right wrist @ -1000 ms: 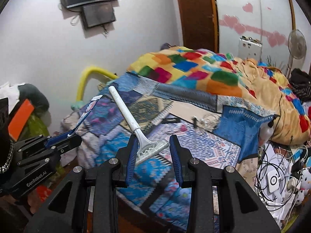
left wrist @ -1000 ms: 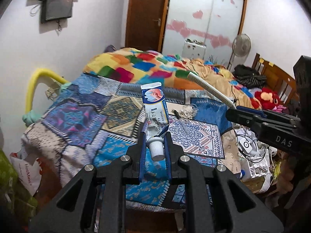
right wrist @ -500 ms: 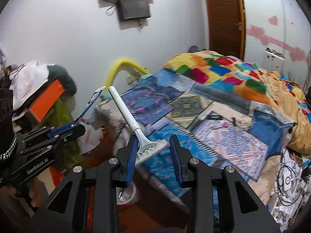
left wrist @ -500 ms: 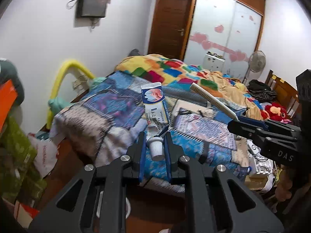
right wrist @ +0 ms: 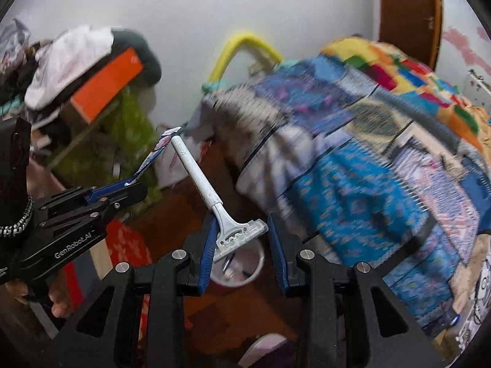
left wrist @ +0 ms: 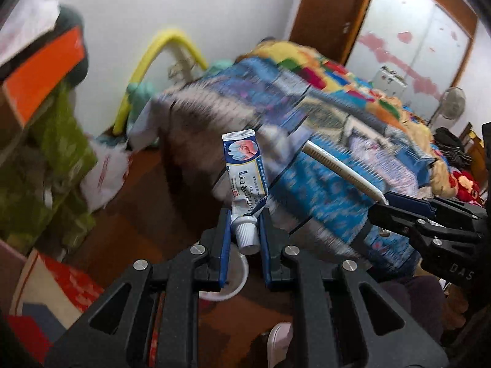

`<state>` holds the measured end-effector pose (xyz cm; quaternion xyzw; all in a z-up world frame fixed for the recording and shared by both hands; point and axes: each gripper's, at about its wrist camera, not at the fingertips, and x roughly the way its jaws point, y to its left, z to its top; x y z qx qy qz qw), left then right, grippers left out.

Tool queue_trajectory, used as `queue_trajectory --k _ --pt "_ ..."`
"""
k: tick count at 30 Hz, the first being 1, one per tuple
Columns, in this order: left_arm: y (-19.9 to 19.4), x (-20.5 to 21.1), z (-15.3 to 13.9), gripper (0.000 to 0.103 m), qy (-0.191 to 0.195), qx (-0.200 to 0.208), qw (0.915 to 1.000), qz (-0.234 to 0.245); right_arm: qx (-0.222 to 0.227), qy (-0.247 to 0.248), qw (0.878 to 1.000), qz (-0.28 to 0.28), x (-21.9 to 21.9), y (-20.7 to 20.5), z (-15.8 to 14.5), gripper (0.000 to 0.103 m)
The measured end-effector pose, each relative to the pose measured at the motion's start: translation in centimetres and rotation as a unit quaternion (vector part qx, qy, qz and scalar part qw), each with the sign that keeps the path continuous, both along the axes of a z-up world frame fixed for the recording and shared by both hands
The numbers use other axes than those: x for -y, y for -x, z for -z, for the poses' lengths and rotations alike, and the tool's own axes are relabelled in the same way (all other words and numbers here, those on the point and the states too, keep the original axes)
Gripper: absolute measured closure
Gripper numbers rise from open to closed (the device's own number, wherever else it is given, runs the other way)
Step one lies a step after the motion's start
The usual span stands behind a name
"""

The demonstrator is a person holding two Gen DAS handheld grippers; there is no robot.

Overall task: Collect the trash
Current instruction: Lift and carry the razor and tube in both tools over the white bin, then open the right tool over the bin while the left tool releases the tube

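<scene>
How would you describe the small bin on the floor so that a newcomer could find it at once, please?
Start at the bed with its patchwork covers and look down to the brown floor by its near corner. The small bin stands there, round, pale-rimmed and open-topped, unlike the boxes beside it.

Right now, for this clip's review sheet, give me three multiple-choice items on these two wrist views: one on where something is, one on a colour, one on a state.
1. Where is the small white bin?
A. On the bed
B. On the floor, below the jaws
C. On the shelf

2. What colour is the razor?
A. White
B. Red
C. Black

3. What is the left gripper doing?
A. Standing open and empty
B. Resting on the bed
C. Clamped on a tube near its cap

Answers: 1 B, the bin shows on the brown floor under both sets of jaws. 2 A, its handle and head are white between the right gripper's jaws. 3 C, the blue pads press the tube just above the white cap.
</scene>
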<state>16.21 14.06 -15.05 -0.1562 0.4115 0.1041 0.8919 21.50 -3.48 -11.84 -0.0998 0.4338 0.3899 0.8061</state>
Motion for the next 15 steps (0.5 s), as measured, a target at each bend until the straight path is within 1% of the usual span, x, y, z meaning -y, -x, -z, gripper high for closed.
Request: queue_trajectory --k 4,7,10,12,15 --pt "0.8 -2.0 4.3 0.086 0.026 -0.044 0.9984 -0.022 -0.035 0.031 0.999 -0.015 -2.6 0.4 3.4 0.072" --pt "0.9 -2.9 7.6 0.086 0.041 -0.081 0.9953 -0.035 -0.069 0.054 0.996 -0.02 -4.0 0.2 6.1 0.072" --pt "0.8 -3.3 10.7 0.086 0.055 -0.114 0.991 -0.045 -0.098 0.076 0.992 -0.019 -5.0 -0.3 8.7 0.072" --pt "0.6 -3.7 12.7 0.086 0.075 -0.134 0.987 -0.047 -0.115 0.089 0.989 -0.018 -5.6 -0.9 10.3 0.072" --pt "0.0 -4.0 15.0 0.086 0.094 -0.159 0.9817 -0.047 -0.136 0.106 0.985 -0.017 -6.5 -1.6 12.1 0.072"
